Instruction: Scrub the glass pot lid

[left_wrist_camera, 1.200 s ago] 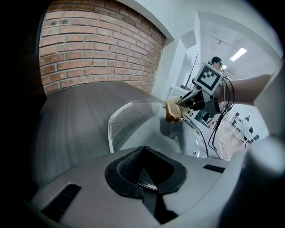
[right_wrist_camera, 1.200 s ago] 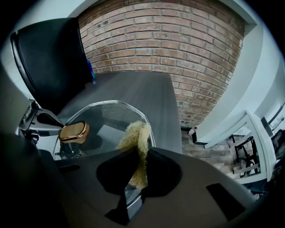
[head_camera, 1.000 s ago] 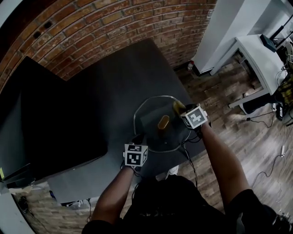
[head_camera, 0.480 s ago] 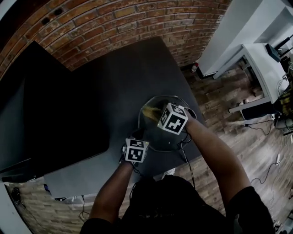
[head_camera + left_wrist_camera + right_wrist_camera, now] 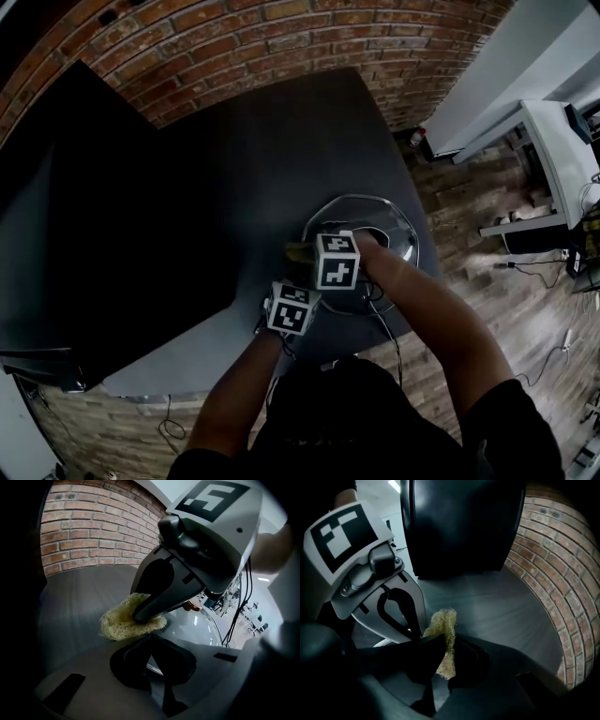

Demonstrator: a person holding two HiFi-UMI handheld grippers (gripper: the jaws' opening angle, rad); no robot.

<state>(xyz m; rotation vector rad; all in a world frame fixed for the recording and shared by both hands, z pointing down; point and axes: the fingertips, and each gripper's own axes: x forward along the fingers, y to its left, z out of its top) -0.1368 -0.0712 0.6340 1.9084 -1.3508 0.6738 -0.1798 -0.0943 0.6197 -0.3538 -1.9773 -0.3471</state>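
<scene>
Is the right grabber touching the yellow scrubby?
Touching. In the right gripper view, the right gripper has its jaws shut on the yellow scrub pad.

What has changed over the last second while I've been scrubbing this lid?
The right gripper, shut on the sponge, swept it across the glass pot lid from the right rim to the left edge. The left gripper stayed clamped on the near rim, and the lid stayed put.

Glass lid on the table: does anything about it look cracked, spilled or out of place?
Nothing stands out. The glass lid lies flat and looks whole on the table; the right gripper presses a scrub pad on its edge.
</scene>
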